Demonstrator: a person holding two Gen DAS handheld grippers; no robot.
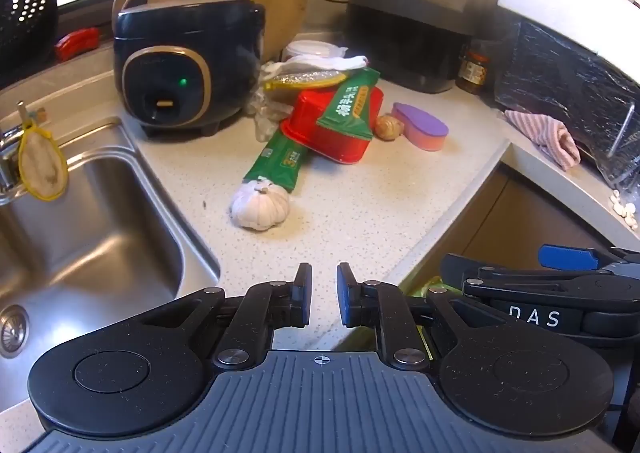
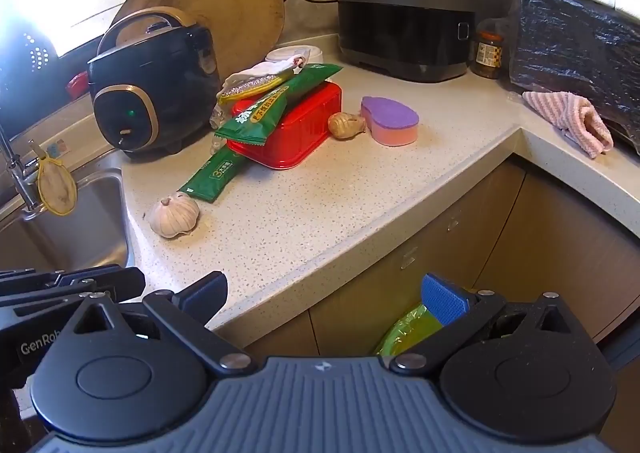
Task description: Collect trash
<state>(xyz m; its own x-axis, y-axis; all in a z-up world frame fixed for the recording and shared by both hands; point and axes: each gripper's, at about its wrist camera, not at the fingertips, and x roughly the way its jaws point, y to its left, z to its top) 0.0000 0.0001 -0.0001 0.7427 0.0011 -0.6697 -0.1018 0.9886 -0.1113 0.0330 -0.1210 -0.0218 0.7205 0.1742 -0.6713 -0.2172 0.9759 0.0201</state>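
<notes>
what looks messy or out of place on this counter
Two green wrappers and a crumpled white cloth are heaped over an upside-down red container beside the rice cooker; one wrapper slants down to the garlic bulb.

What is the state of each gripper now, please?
Left gripper: jaws partly open, holding nothing.
Right gripper: jaws wide open, holding nothing.

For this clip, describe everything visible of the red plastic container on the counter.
The red container is a shallow rectangular tub of glossy, faintly ribbed plastic with rounded corners and a flared rim. It appears to lie upside down on the speckled countertop, rim against the surface. One green wrapper is draped over it; a second green packet pokes out from beneath its edge. A ginger piece sits right beside it. Neither set of tongs touches it.
</notes>
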